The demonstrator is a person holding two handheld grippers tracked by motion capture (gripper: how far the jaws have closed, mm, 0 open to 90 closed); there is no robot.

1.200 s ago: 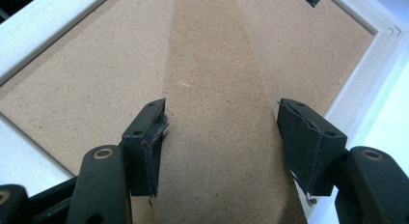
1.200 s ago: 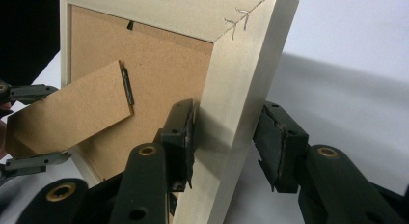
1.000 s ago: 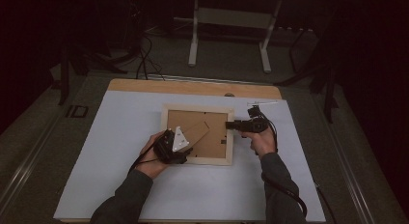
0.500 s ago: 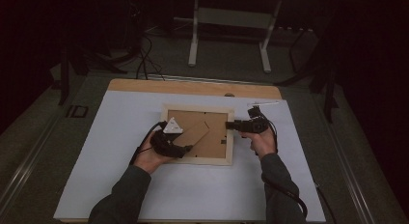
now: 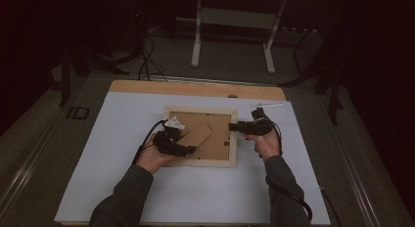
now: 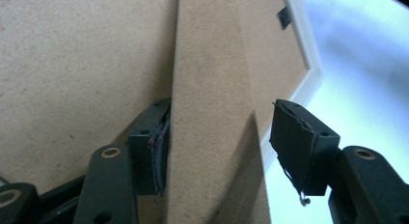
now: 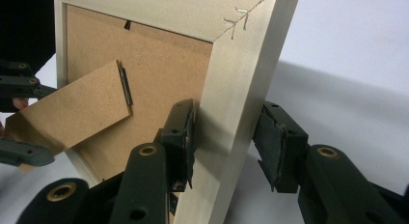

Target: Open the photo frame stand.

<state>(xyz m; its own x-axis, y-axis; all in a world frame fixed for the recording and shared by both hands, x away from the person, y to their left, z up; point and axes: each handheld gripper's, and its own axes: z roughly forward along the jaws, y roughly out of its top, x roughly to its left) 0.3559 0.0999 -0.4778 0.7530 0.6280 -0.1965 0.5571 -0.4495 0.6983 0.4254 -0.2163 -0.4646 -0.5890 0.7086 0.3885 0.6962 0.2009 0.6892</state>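
Observation:
A pale wooden picture frame (image 5: 200,161) lies face down on the white mat, its brown backboard (image 5: 218,141) up. The backboard's hinged cardboard stand (image 5: 198,135) is lifted off it. My left gripper (image 5: 186,148) reaches in from the frame's left. In the left gripper view the stand (image 6: 212,89) sits between its jaws (image 6: 224,113), which have just been closing. One pad touches the stand and the other is apart from it. My right gripper (image 5: 235,126) is shut across the frame's right rail (image 7: 231,89), one pad (image 7: 185,132) on each side.
The white mat (image 5: 122,188) covers most of a wooden table (image 5: 195,87). A thin white object (image 5: 266,105) lies at the mat's back right. Cables trail from both grippers toward the near edge. A metal stand's legs (image 5: 196,41) and cables are on the floor beyond.
My left gripper has shifted a little along the frame's left side and turned, and its jaws have narrowed around the raised stand. The right gripper and the frame have stayed still.

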